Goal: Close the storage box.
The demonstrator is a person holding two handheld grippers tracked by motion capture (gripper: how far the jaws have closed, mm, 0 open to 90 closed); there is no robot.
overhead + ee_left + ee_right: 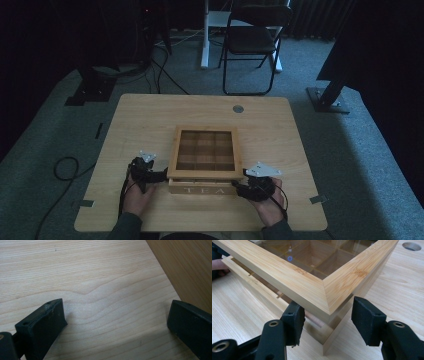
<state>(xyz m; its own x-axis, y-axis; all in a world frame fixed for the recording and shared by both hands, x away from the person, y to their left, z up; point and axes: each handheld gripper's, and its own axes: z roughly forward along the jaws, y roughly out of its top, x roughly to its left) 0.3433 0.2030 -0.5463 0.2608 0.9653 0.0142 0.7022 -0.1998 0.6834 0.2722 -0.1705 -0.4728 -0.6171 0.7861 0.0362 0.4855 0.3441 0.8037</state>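
The tea box (205, 160) sits at the middle of the worktop (135, 115), near the person's edge, its glass-paned lid (294, 277) lifted a little off the base (249, 280) at the front, so a gap shows under the frame. The right tool (327, 315) straddles the lid's near right corner, one jaw tucked under the front rail and the other standing beside the side rail, apart from it; it looks more like propping than clamping, and I cannot tell whether either pad presses. The left tool (115, 322) is released, jaws wide over bare wood, the box's left wall (190, 267) just beside one jaw.

The box looks stiff and fairly light: bamboo frame, thin dividers inside. The pane is probably the fragile part, so pads belong on the wooden rail, never on the glass. The smooth finished wood may slip under a corner hold; the middle of the front rail seems the surer place. The base may slide or lift with the lid, so a tool against its wall would steady it
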